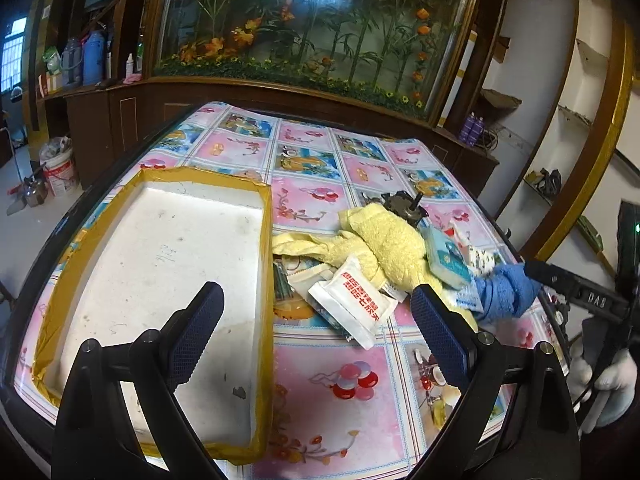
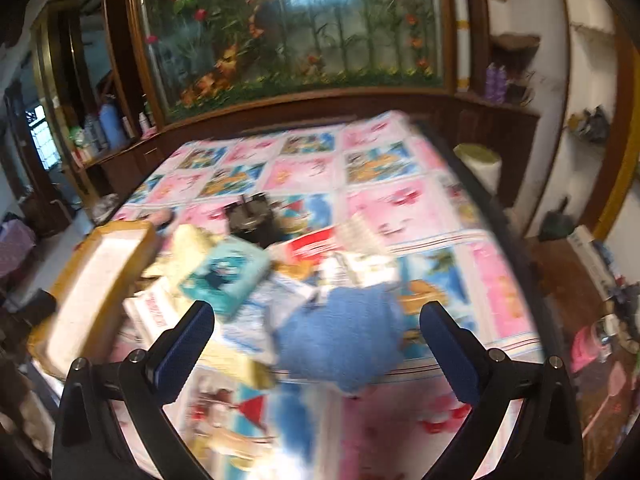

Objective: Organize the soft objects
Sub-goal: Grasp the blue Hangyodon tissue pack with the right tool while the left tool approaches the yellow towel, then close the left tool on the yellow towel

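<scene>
Bench (image 1: pixel 320 392): lower centre bare. Tape-edged foam tray (image 1: pixel 168 272), left, empty. Yellow towel (image 1: pixel 388 248), blue cloth (image 1: pixel 506 290) piled centre-right. Left tool (image 1: pixel 316 308), right tool (image 2: pixel 316 320): both jaws wide, holding nothing.

- Left wrist view: looks forward and down over the table (image 1: pixel 352 396) from its near-left side, above the tray (image 1: pixel 160 280); sharp, close.
- Right wrist view: from the near-right, angled down, close over the blue cloth (image 2: pixel 340 340); motion-blurred.
- Shared: tray (image 2: pixel 100 280), yellow towel (image 1: pixel 384 248), teal packet (image 2: pixel 224 276), blue cloth (image 1: pixel 504 292), glass-fronted flower case (image 1: pixel 312 20) behind.
</scene>
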{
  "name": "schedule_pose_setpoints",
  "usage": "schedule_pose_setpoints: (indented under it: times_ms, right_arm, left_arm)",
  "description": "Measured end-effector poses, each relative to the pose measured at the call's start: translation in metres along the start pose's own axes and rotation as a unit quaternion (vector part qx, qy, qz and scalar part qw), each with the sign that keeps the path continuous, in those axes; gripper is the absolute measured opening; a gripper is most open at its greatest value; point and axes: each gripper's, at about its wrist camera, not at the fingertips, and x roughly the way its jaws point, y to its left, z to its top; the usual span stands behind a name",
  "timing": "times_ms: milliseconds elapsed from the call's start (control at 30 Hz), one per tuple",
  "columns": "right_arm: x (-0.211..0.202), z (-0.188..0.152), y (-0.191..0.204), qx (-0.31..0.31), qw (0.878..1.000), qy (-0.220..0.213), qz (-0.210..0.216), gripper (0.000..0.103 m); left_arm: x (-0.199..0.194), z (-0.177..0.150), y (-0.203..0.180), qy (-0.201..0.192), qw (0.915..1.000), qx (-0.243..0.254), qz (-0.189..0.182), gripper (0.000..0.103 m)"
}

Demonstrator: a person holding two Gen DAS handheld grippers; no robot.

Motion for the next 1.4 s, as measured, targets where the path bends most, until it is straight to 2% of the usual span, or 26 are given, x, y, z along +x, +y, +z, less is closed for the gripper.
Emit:
schedule_pose_setpoints:
  times_ms: [67, 100, 167, 300, 500, 567, 633, 667, 767, 867, 1000, 1133, 1167, 1200, 1233, 1300, 1333, 1400]
  right_arm:
    - [0.016, 0.008, 0.011, 0.012, 0.999, 0.029, 0.043, 0.102]
    - [0.024, 0.011, 0.018, 0.013, 0.998, 0.041, 0.05, 0.099]
    - [0.039, 0.019, 0.033, 0.005, 0.997, 0.054, 0.047, 0.094]
    - [0.068, 0.03, 0.05, -0.015, 0.997, 0.079, 0.02, 0.092]
    - [0.101, 0.03, 0.042, -0.01, 0.991, 0.134, -0.004, 0.09]
    - [0.111, 0.031, 0.039, -0.012, 0.989, 0.146, -0.008, 0.082]
    - [0.115, 0.031, 0.04, -0.017, 0.988, 0.156, -0.001, 0.047]
    - [0.117, 0.03, 0.04, -0.019, 0.986, 0.163, 0.005, 0.047]
    - [0.114, 0.026, 0.043, -0.043, 0.986, 0.16, 0.008, 0.044]
    - [0.108, 0.024, 0.039, -0.042, 0.987, 0.151, 0.017, 0.042]
    - [0.093, 0.026, 0.033, -0.037, 0.991, 0.123, 0.033, 0.042]
    - [0.081, 0.023, 0.03, -0.031, 0.992, 0.105, 0.06, 0.042]
    - [0.079, 0.022, 0.03, -0.029, 0.992, 0.102, 0.066, 0.042]
    - [0.077, 0.022, 0.029, -0.027, 0.992, 0.098, 0.069, 0.042]
    - [0.075, 0.021, 0.029, -0.025, 0.993, 0.094, 0.074, 0.042]
    - [0.07, 0.02, 0.03, -0.024, 0.993, 0.085, 0.08, 0.042]
    - [0.068, 0.02, 0.03, -0.024, 0.993, 0.08, 0.082, 0.042]
    - [0.063, 0.02, 0.031, -0.022, 0.994, 0.071, 0.084, 0.042]
  left_arm:
    - [0.002, -0.006, -0.011, 0.008, 0.9996, 0.026, -0.006, 0.093]
    - [0.001, -0.008, -0.016, 0.008, 0.9991, 0.041, -0.008, 0.087]
    - [0.0, -0.012, -0.024, 0.011, 0.9978, 0.064, -0.013, 0.085]
    - [0.0, -0.014, -0.03, 0.008, 0.9963, 0.083, -0.019, 0.085]
    - [0.016, -0.016, -0.033, 0.03, 0.9938, 0.104, -0.026, 0.085]
    - [0.028, -0.014, -0.035, 0.042, 0.9928, 0.109, -0.027, 0.085]
    - [0.04, -0.011, -0.039, 0.055, 0.9908, 0.12, -0.027, 0.085]
    - [0.048, -0.009, -0.041, 0.063, 0.9894, 0.128, -0.028, 0.085]
    - [0.072, -0.006, -0.047, 0.091, 0.9855, 0.141, -0.025, 0.085]
    - [0.094, -0.003, -0.051, 0.114, 0.9829, 0.143, -0.018, 0.085]
    - [0.116, 0.0, -0.062, 0.117, 0.9788, 0.166, 0.024, 0.085]
    - [0.133, -0.009, -0.073, 0.132, 0.9687, 0.201, 0.062, 0.084]
    - [0.134, -0.012, -0.074, 0.136, 0.967, 0.205, 0.067, 0.079]
    - [0.135, -0.014, -0.074, 0.142, 0.9661, 0.207, 0.062, 0.066]
    - [0.134, -0.016, -0.074, 0.145, 0.9666, 0.204, 0.056, 0.06]
    - [0.128, -0.014, -0.074, 0.14, 0.9699, 0.195, 0.042, 0.03]
    - [0.123, -0.011, -0.072, 0.135, 0.973, 0.184, 0.034, 0.019]
    - [0.114, -0.006, -0.073, 0.126, 0.9766, 0.173, 0.021, 0.009]
